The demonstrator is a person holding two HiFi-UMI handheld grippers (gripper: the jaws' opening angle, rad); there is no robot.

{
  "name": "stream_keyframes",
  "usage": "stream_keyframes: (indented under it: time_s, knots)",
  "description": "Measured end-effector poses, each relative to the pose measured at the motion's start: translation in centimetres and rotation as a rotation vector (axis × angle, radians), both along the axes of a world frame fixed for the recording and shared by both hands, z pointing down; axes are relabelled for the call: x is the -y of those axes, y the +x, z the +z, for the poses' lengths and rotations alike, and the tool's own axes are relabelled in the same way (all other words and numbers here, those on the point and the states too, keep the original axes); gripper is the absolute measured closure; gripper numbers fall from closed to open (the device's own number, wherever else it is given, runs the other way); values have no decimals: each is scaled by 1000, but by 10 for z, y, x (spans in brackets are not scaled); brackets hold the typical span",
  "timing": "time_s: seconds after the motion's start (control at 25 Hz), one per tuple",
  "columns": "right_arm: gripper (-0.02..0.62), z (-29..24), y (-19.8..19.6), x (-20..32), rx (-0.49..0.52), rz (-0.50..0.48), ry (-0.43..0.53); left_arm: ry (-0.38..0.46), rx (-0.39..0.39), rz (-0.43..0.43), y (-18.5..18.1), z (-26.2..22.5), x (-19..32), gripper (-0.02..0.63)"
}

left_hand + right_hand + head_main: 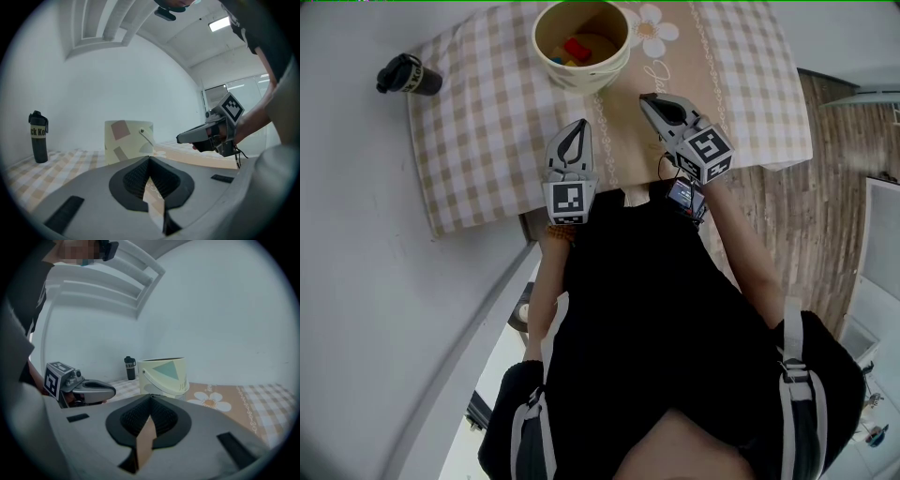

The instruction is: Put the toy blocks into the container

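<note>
A dark bottle (408, 75) stands at the far left, on the edge of the checked cloth (478, 141) that covers the counter (356, 187). It is well apart from everything else and needs no attention.

The left tongs (579, 124) hang over the near part of the cloth. They are clenched tip to tip with nothing between them and point toward the container (546, 58).

That cream pail sits toward the far side of the counter. The toy blocks (575, 49) lie inside it, showing as red, yellow and blue pieces. No block shows on the cloth.

The right tongs (645, 97) are just right of the pail's near side, above the tan flower mat (661, 33). They are likewise clenched and empty.

The loading looks finished, so the step in hand is probably a last check. To do it well, the person would look over the whole cloth, above all the strip behind the pail, which no view shows.

Both tongs should stay clear of the pail's rim so a knock does not tip it. If a stray block turns up, the nearer tongs should spread before coming down. They should then close across two flat faces and let go low inside the pail rather than dropping the block from above.
</note>
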State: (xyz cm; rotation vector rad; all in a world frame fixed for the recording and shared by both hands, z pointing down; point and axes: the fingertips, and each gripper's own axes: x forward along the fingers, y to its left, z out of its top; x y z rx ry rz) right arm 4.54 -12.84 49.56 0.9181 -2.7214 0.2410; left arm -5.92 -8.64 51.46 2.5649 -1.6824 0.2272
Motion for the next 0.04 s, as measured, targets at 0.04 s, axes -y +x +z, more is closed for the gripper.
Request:
stream_keyframes:
  time_s: [0.04]
  knots:
    - [592,0,0,0,-1,-2,1,0,0,-1,-1,0,0,594]
